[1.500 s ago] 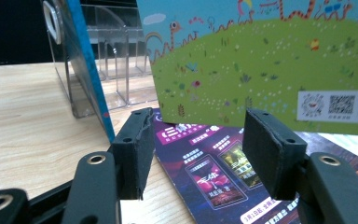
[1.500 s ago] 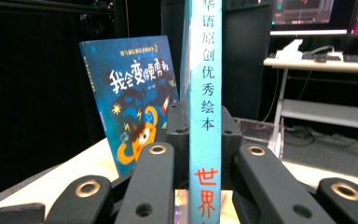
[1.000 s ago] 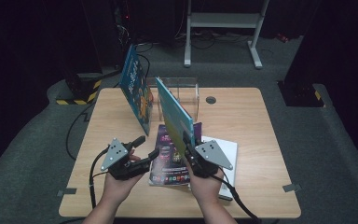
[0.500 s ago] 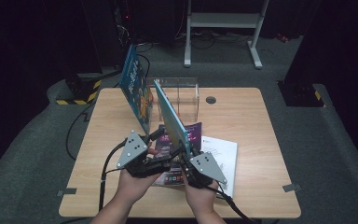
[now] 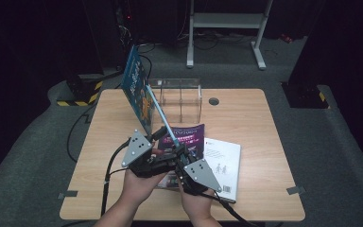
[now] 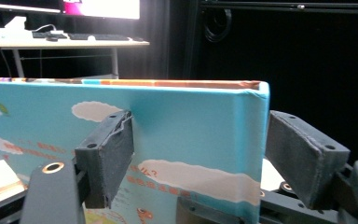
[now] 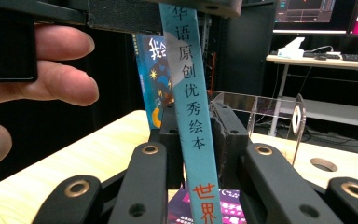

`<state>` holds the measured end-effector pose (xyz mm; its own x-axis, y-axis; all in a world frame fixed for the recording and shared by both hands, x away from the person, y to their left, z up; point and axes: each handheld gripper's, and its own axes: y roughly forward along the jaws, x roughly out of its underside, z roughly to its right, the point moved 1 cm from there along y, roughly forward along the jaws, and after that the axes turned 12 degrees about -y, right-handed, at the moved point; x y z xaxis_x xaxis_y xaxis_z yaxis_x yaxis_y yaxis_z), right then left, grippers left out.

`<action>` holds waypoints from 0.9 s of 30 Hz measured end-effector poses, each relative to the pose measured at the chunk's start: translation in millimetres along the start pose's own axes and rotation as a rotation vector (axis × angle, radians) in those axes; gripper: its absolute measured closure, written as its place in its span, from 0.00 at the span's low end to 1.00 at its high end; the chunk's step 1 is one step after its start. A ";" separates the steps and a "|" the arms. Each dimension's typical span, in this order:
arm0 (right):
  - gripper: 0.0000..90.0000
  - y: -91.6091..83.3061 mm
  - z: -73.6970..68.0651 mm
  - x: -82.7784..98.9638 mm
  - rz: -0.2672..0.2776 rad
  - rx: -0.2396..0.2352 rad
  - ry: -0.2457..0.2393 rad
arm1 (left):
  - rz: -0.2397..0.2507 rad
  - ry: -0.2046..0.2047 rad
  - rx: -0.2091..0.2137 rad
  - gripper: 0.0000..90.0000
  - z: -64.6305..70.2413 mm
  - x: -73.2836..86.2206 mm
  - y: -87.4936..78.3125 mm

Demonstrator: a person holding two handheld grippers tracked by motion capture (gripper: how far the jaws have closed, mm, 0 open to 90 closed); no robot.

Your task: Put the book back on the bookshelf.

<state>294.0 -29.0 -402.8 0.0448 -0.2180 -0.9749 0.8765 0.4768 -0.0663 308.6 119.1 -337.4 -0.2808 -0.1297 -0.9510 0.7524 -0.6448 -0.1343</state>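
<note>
Teal book (image 7: 189,116) upright, spine pinched between right gripper (image 7: 196,135) jaws, left gripper (image 6: 196,158) jaws spread, just opening, astride its corner

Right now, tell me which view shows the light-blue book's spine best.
The right gripper view: the spine runs up between its jaws, lettering readable. The left gripper view shows the front cover; the high view shows the book edge-on, tilted.

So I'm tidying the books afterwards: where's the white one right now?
In the high view the white book lies flat near the table's front right, beside the purple book, by the right gripper.
</note>
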 end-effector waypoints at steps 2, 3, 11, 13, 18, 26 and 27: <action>0.84 0.1 -1.7 0.0 0.001 -0.004 -0.003 | -0.001 0.004 -0.025 0.27 -0.3 0.4 0.3; 0.84 0.3 -3.1 -0.1 0.003 -0.009 -0.003 | -0.004 0.004 -0.034 0.26 -0.4 0.5 0.6; 0.79 1.9 -13.0 -1.2 0.016 -0.037 -0.041 | -0.038 -0.018 -0.035 0.29 -5.7 2.8 2.4; 0.79 2.0 -13.8 -0.7 0.016 -0.042 -0.037 | -0.033 -0.021 -0.037 0.29 -6.5 3.7 0.7; 0.76 3.0 -18.2 0.4 0.017 -0.067 -0.017 | -0.041 -0.024 -0.034 0.31 -10.4 5.2 -4.9; 0.71 9.4 -29.6 0.9 -0.001 -0.097 -0.008 | -0.066 0.001 -0.034 0.35 -19.6 7.4 -14.9; 0.71 10.2 -30.8 1.1 -0.004 -0.100 -0.011 | -0.066 -0.001 -0.033 0.35 -20.7 7.9 -16.2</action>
<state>288.2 1.9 -411.1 0.0472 -0.2288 -0.9723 0.8247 0.5582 -0.0913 306.4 144.1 -348.4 -0.3314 -0.0887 -0.9393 0.7517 -0.6265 -0.2061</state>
